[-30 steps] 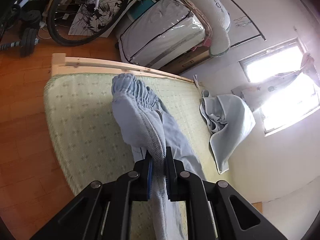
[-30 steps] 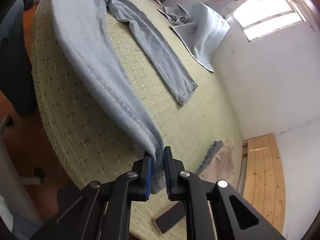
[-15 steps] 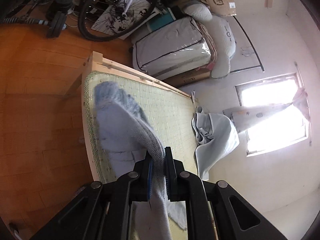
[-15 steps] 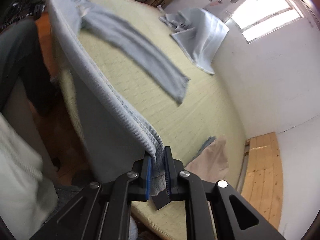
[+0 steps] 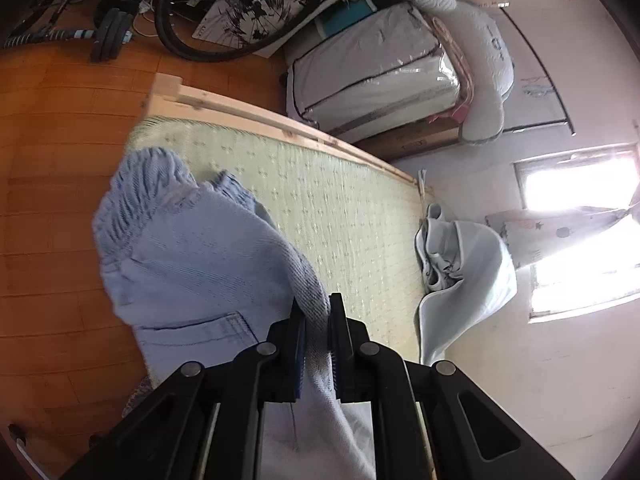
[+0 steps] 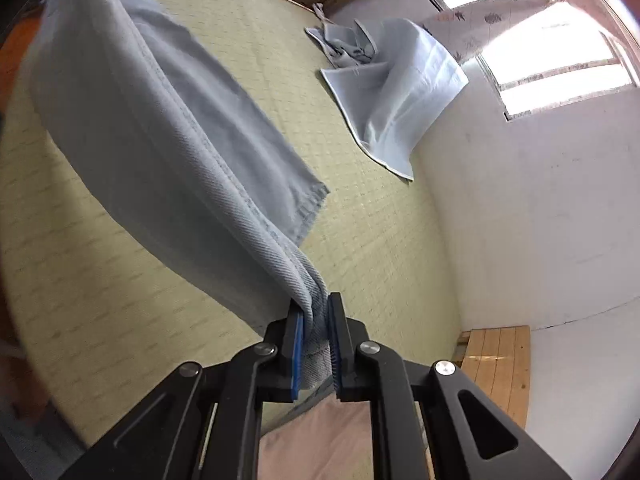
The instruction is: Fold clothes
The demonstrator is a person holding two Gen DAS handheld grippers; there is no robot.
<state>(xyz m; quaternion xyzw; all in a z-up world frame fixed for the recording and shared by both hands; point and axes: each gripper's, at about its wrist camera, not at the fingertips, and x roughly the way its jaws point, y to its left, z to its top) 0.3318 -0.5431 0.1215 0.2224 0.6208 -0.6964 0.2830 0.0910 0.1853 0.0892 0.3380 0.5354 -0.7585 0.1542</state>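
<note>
A pair of pale blue denim trousers hangs stretched over a woven, straw-green mat printed with small repeating motifs. The right gripper is clamped on the hem end, its blue-lined black fingers pinching a bunched fold of twill. The left gripper is likewise closed tight on cloth near the gathered elastic waistband, where a stitched pocket seam shows.

From the right wrist camera, the trousers run as one long band from the jaws up toward the far left corner of the mat, with a frayed leg end hanging free beside the held one. From the left wrist camera the ribbed waistband sits at the mat's near corner — partly over the orange wood floor.

A second light blue garment, smooth and crumpled, lies at the mat's far edge against a white wall, well apart from the trousers. A pale wooden frame borders the mat. Beyond it stands a clear zipped storage bag holding white bedding — a long quilted pillow draped over it — and a bicycle wheel. A beige cloth lies under the right gripper.
</note>
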